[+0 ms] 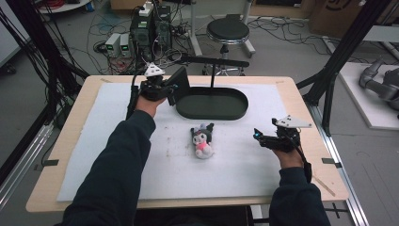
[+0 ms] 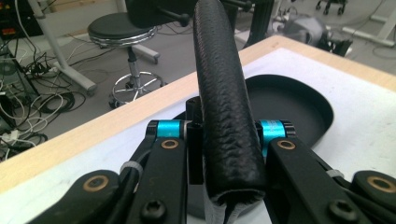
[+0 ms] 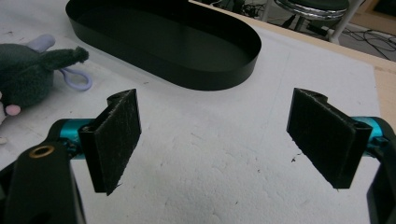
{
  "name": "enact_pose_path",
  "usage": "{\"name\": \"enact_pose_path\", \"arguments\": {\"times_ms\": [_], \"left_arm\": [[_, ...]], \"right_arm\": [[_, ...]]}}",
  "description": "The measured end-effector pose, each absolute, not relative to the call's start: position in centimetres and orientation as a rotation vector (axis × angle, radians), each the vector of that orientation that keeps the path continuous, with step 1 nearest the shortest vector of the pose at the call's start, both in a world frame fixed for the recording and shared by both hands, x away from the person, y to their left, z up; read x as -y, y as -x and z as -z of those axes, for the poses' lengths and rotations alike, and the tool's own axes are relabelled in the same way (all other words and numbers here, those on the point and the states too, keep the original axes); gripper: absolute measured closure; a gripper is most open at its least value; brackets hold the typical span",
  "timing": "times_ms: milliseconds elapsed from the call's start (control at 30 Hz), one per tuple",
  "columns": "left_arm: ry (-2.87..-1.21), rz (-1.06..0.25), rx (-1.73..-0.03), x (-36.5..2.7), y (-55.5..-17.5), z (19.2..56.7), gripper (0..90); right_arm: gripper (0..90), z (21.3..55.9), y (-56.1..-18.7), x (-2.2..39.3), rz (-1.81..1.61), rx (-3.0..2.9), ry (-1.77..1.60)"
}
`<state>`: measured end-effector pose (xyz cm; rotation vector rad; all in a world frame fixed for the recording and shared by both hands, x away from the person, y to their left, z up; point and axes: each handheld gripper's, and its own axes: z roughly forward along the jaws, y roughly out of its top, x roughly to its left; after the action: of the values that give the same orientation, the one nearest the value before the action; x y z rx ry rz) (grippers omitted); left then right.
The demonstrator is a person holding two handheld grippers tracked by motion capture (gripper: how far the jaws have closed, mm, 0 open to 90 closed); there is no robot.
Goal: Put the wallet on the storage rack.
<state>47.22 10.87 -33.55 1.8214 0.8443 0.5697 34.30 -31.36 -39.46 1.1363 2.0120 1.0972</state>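
I'm clamping my left gripper (image 1: 170,90) on the black padded handle (image 2: 224,98) of the oval basket (image 1: 212,103), at its left end, far side of the white mat (image 1: 244,174). Jaws are closed tight on the handle from both sides. My right gripper (image 1: 258,135) is hovering low over the mat near the right edge, jaws spread wide, nothing btwn them. The plush toy (image 1: 202,139) is lying on the mat just near of the basket, roughly mid-table, well apart from both grippers.

Judging the step: I'm steadying the basket w/ the left while the right is about to go for the toy. To do it well, I'm thinking: keep the left hold firm and level so the basket isn't tipping or sliding, bring the right in leftward, low, and close across the toy's soft body, not the thin loop.

The left gripper view is showing the handle's stitched texture and how squarely it's seated btwn the jaws; the high view isn't resolving that. The right gripper view is showing the pale loop (image 3: 74,78) on the toy's head and the basket's empty inside (image 3: 168,42).
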Motion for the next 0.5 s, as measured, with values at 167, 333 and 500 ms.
{"name": "enact_pose_path", "arguments": {"times_ms": [167,333,500], "left_arm": [[-1.885,-0.611,-0.826,-8.7,-48.7,34.9,77.9],[-1.885,-0.647,-0.847,-7.4,-50.1,36.1,77.8],[-1.859,-0.646,-0.893,-7.2,-51.1,37.3,77.7]], "right_arm": [[17.9,39.4,-34.3,31.4,-1.110,-2.012,-1.136],[17.9,39.5,-34.2,31.4,-1.115,-2.016,-1.132],[17.9,39.4,-34.2,31.5,-1.121,-2.012,-1.130]]}}
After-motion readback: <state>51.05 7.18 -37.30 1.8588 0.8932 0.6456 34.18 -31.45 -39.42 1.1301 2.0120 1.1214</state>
